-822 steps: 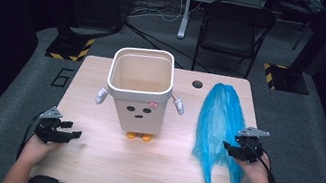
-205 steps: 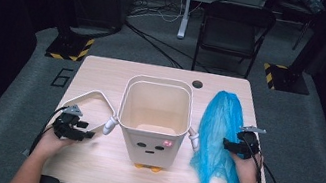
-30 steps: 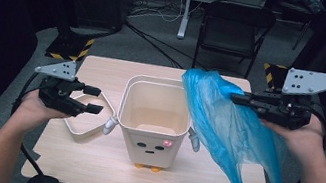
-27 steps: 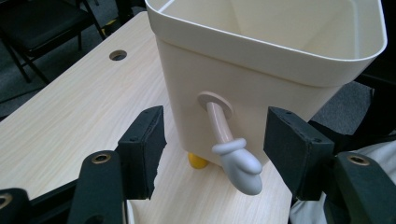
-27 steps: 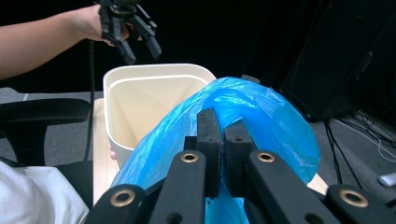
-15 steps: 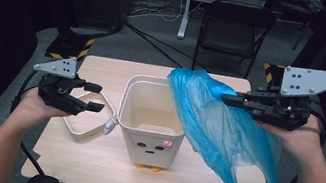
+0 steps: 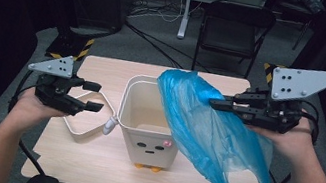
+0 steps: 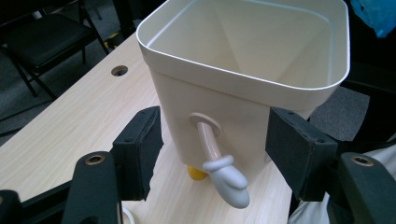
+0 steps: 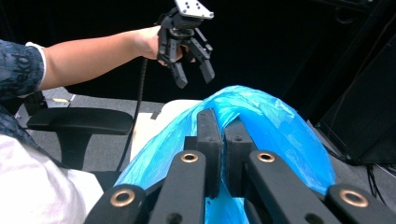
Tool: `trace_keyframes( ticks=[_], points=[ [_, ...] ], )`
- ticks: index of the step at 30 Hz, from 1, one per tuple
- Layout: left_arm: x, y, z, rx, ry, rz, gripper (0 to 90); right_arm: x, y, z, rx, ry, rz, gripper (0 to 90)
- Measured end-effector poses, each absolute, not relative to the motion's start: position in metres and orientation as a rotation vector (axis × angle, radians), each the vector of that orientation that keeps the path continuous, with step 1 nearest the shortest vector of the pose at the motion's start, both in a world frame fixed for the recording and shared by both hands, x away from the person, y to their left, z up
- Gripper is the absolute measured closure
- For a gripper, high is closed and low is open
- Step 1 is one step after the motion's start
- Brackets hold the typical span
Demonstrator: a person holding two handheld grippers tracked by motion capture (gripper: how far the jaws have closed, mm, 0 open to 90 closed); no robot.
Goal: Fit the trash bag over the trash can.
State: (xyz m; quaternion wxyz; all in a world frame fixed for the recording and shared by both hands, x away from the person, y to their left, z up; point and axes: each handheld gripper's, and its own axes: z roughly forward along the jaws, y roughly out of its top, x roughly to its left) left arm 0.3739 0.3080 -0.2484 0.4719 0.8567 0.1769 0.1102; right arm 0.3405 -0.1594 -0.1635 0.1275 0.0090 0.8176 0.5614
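Blue crinkled plastic bag (image 7: 215,131), pinched by the right gripper (image 7: 215,102), may miss the cream square bin (image 7: 148,119) if it billows; left gripper (image 7: 94,96) gapes empty.

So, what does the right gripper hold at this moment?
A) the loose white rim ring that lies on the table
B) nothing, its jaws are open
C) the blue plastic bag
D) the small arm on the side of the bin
C: the right gripper has its jaws closed on a fold of the blue plastic bag, which hangs from it above the white bin.
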Motion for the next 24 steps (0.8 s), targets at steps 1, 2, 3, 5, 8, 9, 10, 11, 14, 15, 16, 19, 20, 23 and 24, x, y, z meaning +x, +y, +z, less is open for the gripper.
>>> trace_keyframes(
  ticks=[1, 2, 3, 5, 8, 9, 10, 11, 14, 15, 16, 19, 20, 23, 24],
  points=[
    [0.374, 0.308, -0.248, 2.098, 0.433, 0.27, 35.8, 0.34, -0.157, -0.163, 0.013, 2.383, 1.632, 87.7],
    [0.373, 0.308, -0.247, 2.092, 0.432, 0.274, 35.8, 0.338, -0.155, -0.162, 0.0, 2.388, 1.629, 87.7],
    [0.373, 0.308, -0.246, 2.091, 0.429, 0.275, 35.8, 0.337, -0.153, -0.162, -0.01, 2.39, 1.628, 87.7],
    [0.373, 0.307, -0.244, 2.09, 0.427, 0.278, 35.7, 0.334, -0.148, -0.16, -0.032, 2.396, 1.625, 87.7],
    [0.372, 0.305, -0.242, 2.092, 0.419, 0.281, 35.4, 0.329, -0.142, -0.156, -0.074, 2.4, 1.619, 87.7],
    [0.372, 0.305, -0.242, 2.092, 0.414, 0.282, 35.4, 0.326, -0.14, -0.154, -0.087, 2.4, 1.617, 87.7],
    [0.372, 0.304, -0.241, 2.091, 0.414, 0.282, 35.4, 0.324, -0.138, -0.152, -0.1, 2.401, 1.617, 87.6],
    [0.372, 0.304, -0.241, 2.09, 0.416, 0.283, 35.4, 0.321, -0.136, -0.15, -0.119, 2.398, 1.617, 87.6],
    [0.372, 0.304, -0.239, 2.085, 0.413, 0.284, 35.3, 0.315, -0.134, -0.147, -0.156, 2.388, 1.622, 87.5],
    [0.371, 0.304, -0.239, 2.085, 0.411, 0.285, 35.3, 0.313, -0.133, -0.147, -0.163, 2.388, 1.622, 87.5],
    [0.371, 0.303, -0.239, 2.086, 0.411, 0.285, 35.2, 0.312, -0.134, -0.147, -0.165, 2.386, 1.628, 87.4],
    [0.371, 0.302, -0.238, 2.088, 0.404, 0.287, 35.1, 0.313, -0.135, -0.149, -0.165, 2.389, 1.638, 87.3],
    [0.372, 0.301, -0.238, 2.089, 0.403, 0.288, 35.1, 0.314, -0.136, -0.15, -0.162, 2.391, 1.639, 87.3],
    [0.373, 0.299, -0.238, 2.09, 0.403, 0.285, 34.9, 0.315, -0.138, -0.153, -0.158, 2.392, 1.655, 87.3],
    [0.373, 0.298, -0.238, 2.09, 0.403, 0.285, 34.9, 0.315, -0.137, -0.153, -0.162, 2.388, 1.659, 87.3]
  ],
)
